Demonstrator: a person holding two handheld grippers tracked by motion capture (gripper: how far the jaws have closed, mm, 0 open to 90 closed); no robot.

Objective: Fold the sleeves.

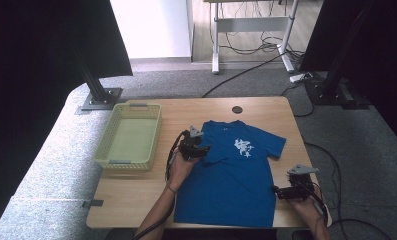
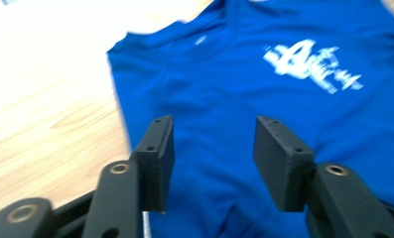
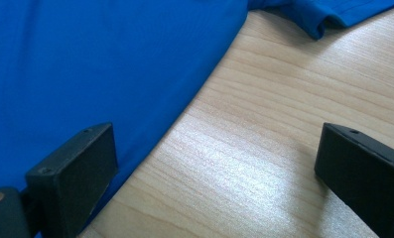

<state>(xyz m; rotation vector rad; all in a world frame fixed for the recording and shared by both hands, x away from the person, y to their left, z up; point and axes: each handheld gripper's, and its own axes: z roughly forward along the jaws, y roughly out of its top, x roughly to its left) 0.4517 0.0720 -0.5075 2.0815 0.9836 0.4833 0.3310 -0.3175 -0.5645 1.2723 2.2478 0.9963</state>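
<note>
Black jaws of the left gripper (image 2: 212,158) stand spread over the blue shirt (image 1: 231,170), just below its collar, with its left sleeve folded in. The right gripper (image 3: 219,173) is spread wider, one jaw over the shirt's side edge, the other over bare table (image 3: 284,148). To fold cleanly, each should probably pinch one layer near the edge and lift evenly. A basket (image 1: 128,137) sits beyond the left gripper.

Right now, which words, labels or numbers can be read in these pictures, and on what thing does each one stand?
White print on the chest of the blue T-shirt: brush-like characters, too small and blurred to read in either the high view or the left gripper view.
Small mark inside the shirt's collar: too blurred to read.
Nothing else carries text.
</note>
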